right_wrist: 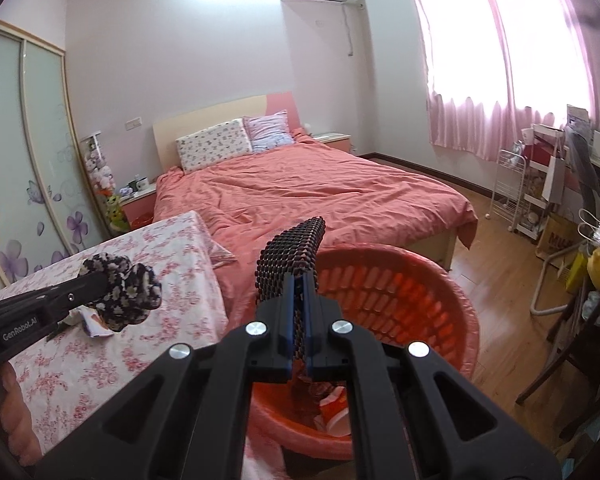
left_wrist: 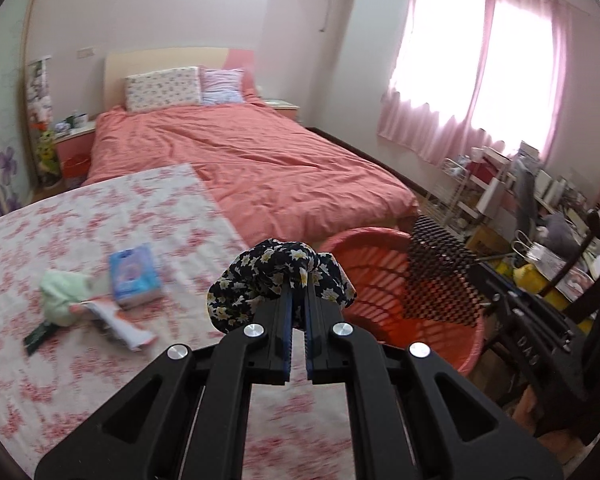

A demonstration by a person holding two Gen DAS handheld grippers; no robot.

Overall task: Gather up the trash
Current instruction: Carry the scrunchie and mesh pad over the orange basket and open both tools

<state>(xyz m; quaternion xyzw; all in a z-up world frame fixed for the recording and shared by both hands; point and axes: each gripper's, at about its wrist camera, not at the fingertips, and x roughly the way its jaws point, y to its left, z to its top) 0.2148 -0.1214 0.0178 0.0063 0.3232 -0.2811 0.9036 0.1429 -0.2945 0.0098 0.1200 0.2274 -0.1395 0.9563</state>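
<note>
My left gripper (left_wrist: 298, 284) is shut on a dark flower-print scrunchie (left_wrist: 260, 276), held over the table's right edge beside the red plastic basket (left_wrist: 440, 344). From the right wrist view the scrunchie (right_wrist: 128, 292) hangs at the left in that gripper (right_wrist: 104, 280). My right gripper (right_wrist: 299, 280) is shut on a black-and-brown textured mat (right_wrist: 296, 252), held above the basket (right_wrist: 452, 308). The mat (left_wrist: 444, 272) also shows over the basket in the left wrist view. Some orange and white scraps (right_wrist: 334, 404) lie in the basket's bottom.
On the floral tablecloth (left_wrist: 100, 360) lie a blue tissue pack (left_wrist: 134, 276), a pale green cloth (left_wrist: 62, 292) and a crumpled wrapper (left_wrist: 120, 320). A bed (right_wrist: 320, 188) stands behind. Shelves, a chair (left_wrist: 572, 320) and clutter fill the right side on the wooden floor (right_wrist: 512, 264).
</note>
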